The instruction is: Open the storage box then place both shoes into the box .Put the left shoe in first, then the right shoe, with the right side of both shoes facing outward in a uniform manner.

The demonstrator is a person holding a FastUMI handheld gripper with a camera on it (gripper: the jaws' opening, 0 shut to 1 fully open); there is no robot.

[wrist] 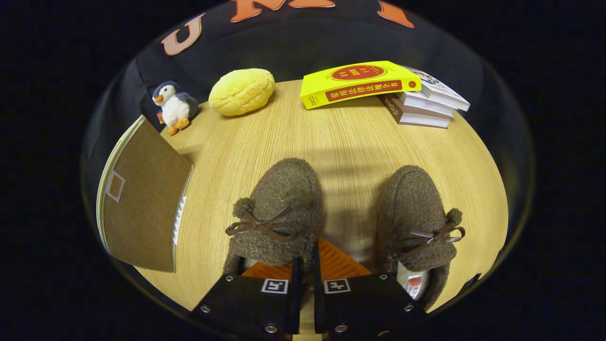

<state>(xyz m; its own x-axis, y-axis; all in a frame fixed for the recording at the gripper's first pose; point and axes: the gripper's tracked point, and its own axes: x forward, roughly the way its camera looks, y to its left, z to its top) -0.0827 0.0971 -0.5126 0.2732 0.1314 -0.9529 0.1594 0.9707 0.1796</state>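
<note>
Pale wood-grain table (341, 142) in a dark-walled booth; gripper at the left shoe's collar.

Gripper view: the gripper (307, 272) has its orange ribbed fingers (337, 263) nearly together, pinching the inner wall of the left shoe (277, 213) at its opening. The right shoe (416, 222) lies just beside, to the right, untouched. Both are brown, fuzzy slippers with leather bows. The storage box (142, 199), brown fabric, flat-faced, stands to the left; whether it is open cannot be told. Judged: both shoes remain to be placed. Beyond: plush penguin (173, 106), yellow bun-shaped cushion (241, 91), stacked books (383, 90).
</note>
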